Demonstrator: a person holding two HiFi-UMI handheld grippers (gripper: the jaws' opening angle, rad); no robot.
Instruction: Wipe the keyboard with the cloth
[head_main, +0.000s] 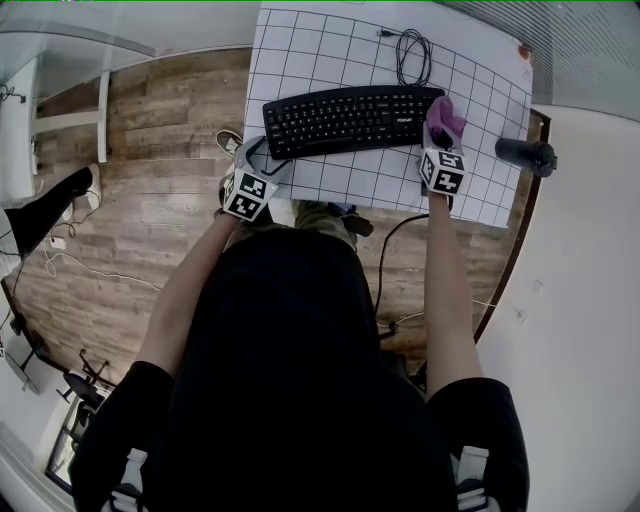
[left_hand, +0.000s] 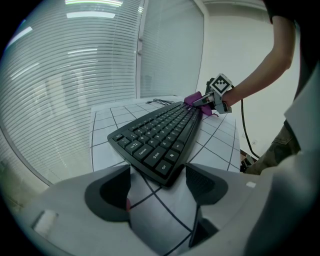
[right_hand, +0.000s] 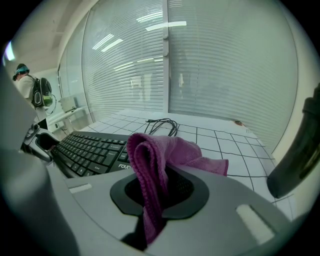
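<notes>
Right tongs (right_hand: 159, 194) pinch folded, nubby purple cloth (right_hand: 172, 150).

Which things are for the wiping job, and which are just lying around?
For the job: keyboard; purple cloth; right claw, shut on the cloth; left claw, open at the keyboard's corner.

Just lying about: coiled black cable; black cylinder right of the cloth.

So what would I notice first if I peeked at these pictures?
Probably the purple cloth, pinched in the fingers of the right gripper by the right end of the black keyboard. The keyboard lies on a white sheet marked with a grid. The left gripper is open at the keyboard's near left corner.
</notes>
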